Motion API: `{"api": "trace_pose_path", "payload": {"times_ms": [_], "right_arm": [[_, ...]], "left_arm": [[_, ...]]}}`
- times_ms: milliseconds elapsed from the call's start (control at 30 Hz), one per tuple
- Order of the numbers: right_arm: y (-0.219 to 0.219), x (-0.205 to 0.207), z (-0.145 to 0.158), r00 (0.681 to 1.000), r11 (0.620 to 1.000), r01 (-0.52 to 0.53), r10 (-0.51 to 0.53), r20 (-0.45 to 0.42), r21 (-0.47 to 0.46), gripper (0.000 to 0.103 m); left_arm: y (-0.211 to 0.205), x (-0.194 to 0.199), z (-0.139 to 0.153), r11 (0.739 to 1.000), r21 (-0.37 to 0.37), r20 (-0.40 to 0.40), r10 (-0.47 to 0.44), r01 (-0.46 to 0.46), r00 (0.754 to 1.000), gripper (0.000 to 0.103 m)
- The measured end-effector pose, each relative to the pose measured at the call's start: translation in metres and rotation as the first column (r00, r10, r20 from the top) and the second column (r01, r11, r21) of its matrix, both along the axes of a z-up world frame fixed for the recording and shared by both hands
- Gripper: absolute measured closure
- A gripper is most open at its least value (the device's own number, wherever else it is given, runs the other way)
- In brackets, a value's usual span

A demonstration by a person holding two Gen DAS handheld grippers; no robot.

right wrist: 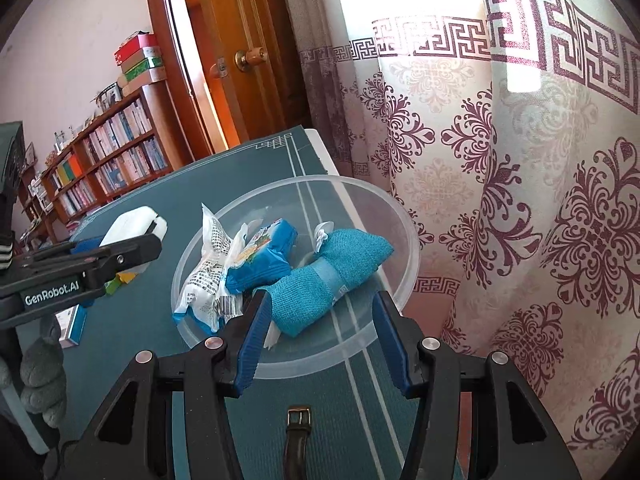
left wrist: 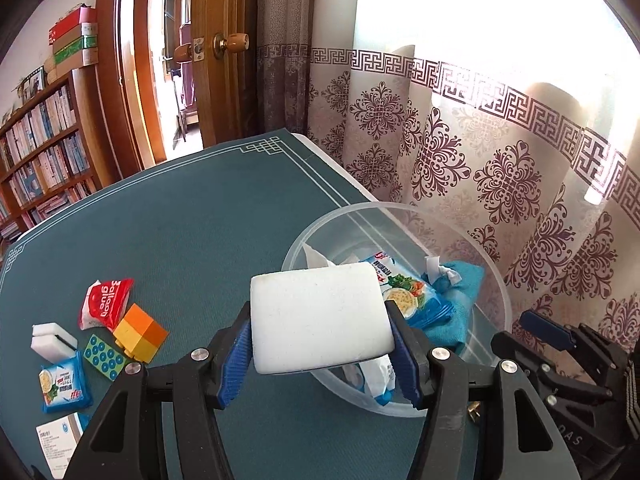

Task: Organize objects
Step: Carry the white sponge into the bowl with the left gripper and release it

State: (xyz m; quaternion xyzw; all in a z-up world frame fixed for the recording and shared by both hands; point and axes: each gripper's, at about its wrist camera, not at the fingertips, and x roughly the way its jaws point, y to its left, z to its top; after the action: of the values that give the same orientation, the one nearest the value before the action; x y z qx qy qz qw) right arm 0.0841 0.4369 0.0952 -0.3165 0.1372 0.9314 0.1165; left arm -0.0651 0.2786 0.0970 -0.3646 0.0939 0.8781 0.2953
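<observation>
My left gripper (left wrist: 320, 320) is shut on a white sponge block (left wrist: 320, 316) and holds it above the table beside the near-left rim of a clear plastic bowl (left wrist: 496, 280). The bowl (right wrist: 400, 216) holds a teal cloth pouch (right wrist: 324, 276), a blue noodle packet (right wrist: 264, 260) and a white printed packet (right wrist: 208, 272). My right gripper (right wrist: 320, 316) is open and empty at the bowl's near rim. From the right wrist view the left gripper (right wrist: 132, 236) with the sponge (right wrist: 128, 224) shows left of the bowl.
On the teal table mat (left wrist: 192, 240), at the left, lie a red glue packet (left wrist: 106, 308), an orange-yellow cube (left wrist: 140, 332), a green dotted brick (left wrist: 106, 356), a white sponge (left wrist: 52, 340), a small blue packet (left wrist: 64, 386) and a white box (left wrist: 60, 440). A patterned curtain (left wrist: 500, 152) hangs right; a black strap (right wrist: 298, 436) lies near.
</observation>
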Motion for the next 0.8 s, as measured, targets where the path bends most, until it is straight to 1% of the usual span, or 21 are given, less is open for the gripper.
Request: {"api": "trace_pose_path", "payload": {"times_ms": [267,333,400,467,567,733,800], "right_arm": [[-0.004,-0.001,-0.002,1.0,1.0,-0.022,0.022,0.0,-0.01,0.049],[-0.005,-0.002,-0.002,1.0,1.0,-0.027,0.027,0.003,-0.011,0.049],[-0.006,-0.003,-0.004,1.0,0.999,-0.031,0.031,0.006,-0.011,0.049],[-0.007,-0.002,-0.004,0.999,0.999,-0.032,0.032,0.006,-0.012,0.049],[-0.007,-0.002,-0.003,0.999,0.999,-0.031,0.031,0.004,-0.01,0.049],[-0.01,-0.002,-0.003,0.999,0.999,-0.036,0.036,0.004,-0.01,0.049],[-0.012,-0.001,-0.002,0.999,0.999,-0.039,0.039,0.004,-0.008,0.049]], "left_arm": [[0.029,-0.024,0.001,0.999,0.033,0.014,-0.024,0.024,1.0,0.038],[0.034,-0.031,0.001,0.998,0.052,0.025,-0.027,0.026,0.999,0.034],[0.036,-0.035,0.001,0.997,0.075,0.032,-0.029,0.027,0.999,0.017],[0.036,-0.038,0.001,0.996,0.091,0.031,-0.026,0.023,0.999,0.012],[0.031,-0.038,-0.001,0.996,0.09,0.038,-0.019,0.015,0.999,0.011],[0.015,-0.041,-0.005,0.996,0.085,0.057,0.027,-0.032,0.998,0.011],[0.01,-0.039,-0.006,0.996,0.088,0.065,0.027,-0.033,0.998,0.011]]}}
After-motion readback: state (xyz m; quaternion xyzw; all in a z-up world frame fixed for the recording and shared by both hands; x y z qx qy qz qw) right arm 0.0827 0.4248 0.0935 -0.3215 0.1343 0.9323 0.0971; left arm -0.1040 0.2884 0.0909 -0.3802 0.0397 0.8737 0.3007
